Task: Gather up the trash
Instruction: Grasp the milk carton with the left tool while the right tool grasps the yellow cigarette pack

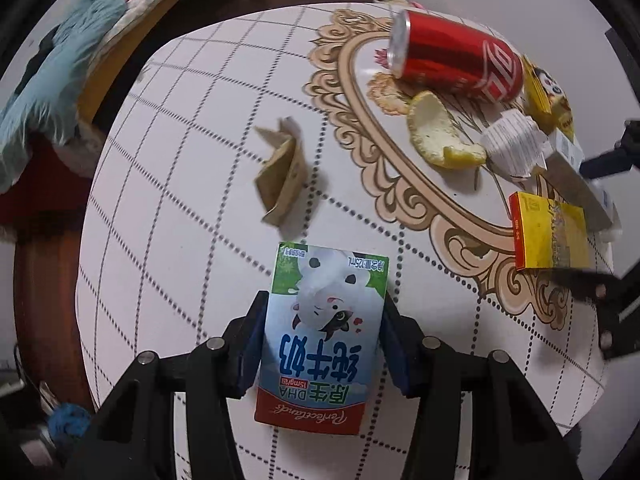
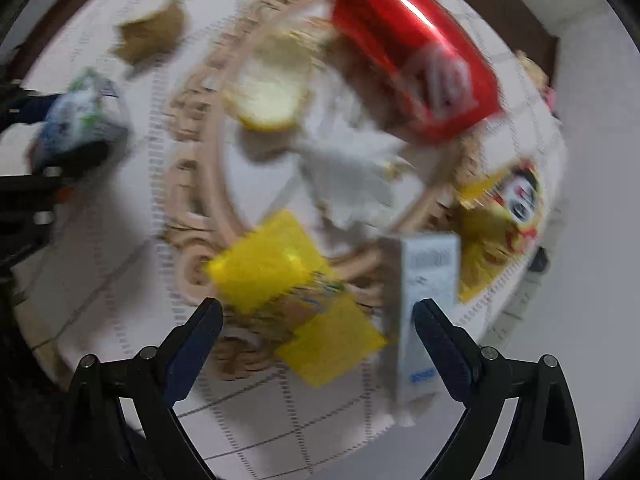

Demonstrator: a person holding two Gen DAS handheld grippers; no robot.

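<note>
The left gripper (image 1: 322,344) clamps the small blue-and-green milk carton (image 1: 320,336) at lower centre of frame; the right gripper (image 2: 318,316) gapes wide above the flat yellow box (image 2: 276,268).

Red can (image 1: 456,58), yellow box (image 1: 550,232), blue-green milk carton (image 1: 324,336) (red base), white tablecloth (image 1: 180,200) with dotted grid.

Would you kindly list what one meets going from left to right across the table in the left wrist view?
Folded brown cardboard scrap → milk carton held in the left claw → orange peel → crumpled white paper → yellow box. The red can and the packets at the far right overlap these, so I leave them out.
</note>
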